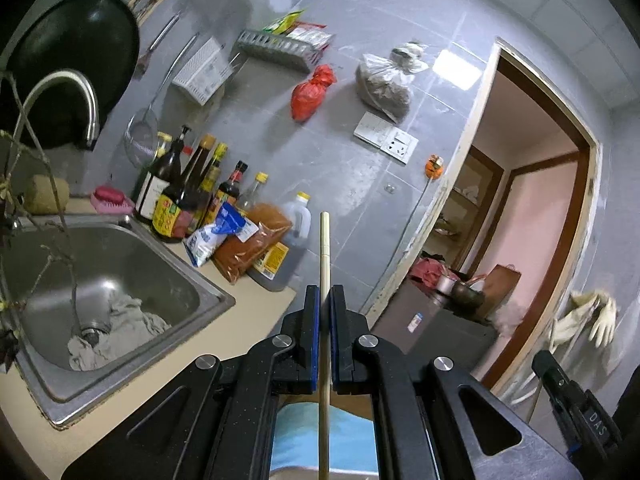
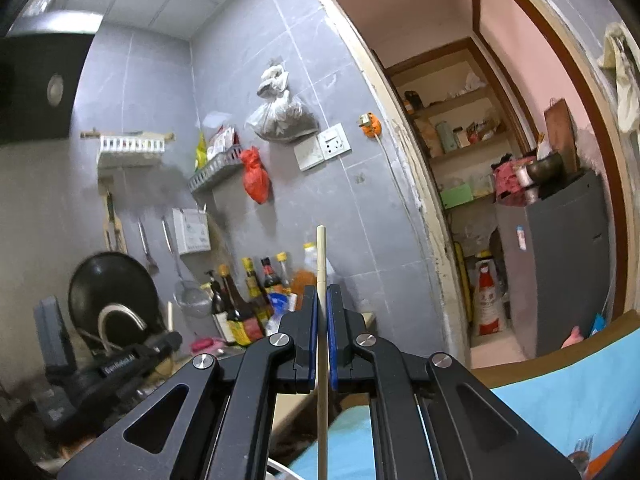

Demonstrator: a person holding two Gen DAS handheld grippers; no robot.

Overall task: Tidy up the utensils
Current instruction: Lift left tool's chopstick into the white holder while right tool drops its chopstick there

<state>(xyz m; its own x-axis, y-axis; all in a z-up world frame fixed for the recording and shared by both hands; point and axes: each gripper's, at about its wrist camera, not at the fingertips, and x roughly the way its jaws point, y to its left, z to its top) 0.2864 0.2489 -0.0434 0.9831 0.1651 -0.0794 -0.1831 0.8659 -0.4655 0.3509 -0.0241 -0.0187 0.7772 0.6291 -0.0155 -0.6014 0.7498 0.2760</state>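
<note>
My left gripper (image 1: pixel 325 294) is shut on a pale wooden chopstick (image 1: pixel 324 248) that stands upright between its blue pads, its top end above the fingertips. My right gripper (image 2: pixel 321 294) is shut on a second pale chopstick (image 2: pixel 321 256), also upright. Both are held in the air above a light blue cloth (image 1: pixel 344 444), which also shows in the right wrist view (image 2: pixel 560 396). The left gripper shows at the lower left of the right wrist view (image 2: pixel 132 360). The right gripper's edge shows at the lower right of the left wrist view (image 1: pixel 576 400). A fork (image 2: pixel 582 450) lies on the blue cloth.
A steel sink (image 1: pixel 120 264) with a rag and a curved tap (image 1: pixel 60 96) is at the left. Sauce bottles (image 1: pixel 180 196) and packets (image 1: pixel 248 244) stand on the counter by the grey tiled wall. A black wok (image 1: pixel 76 64) hangs there. An open doorway (image 2: pixel 500 160) is to the right.
</note>
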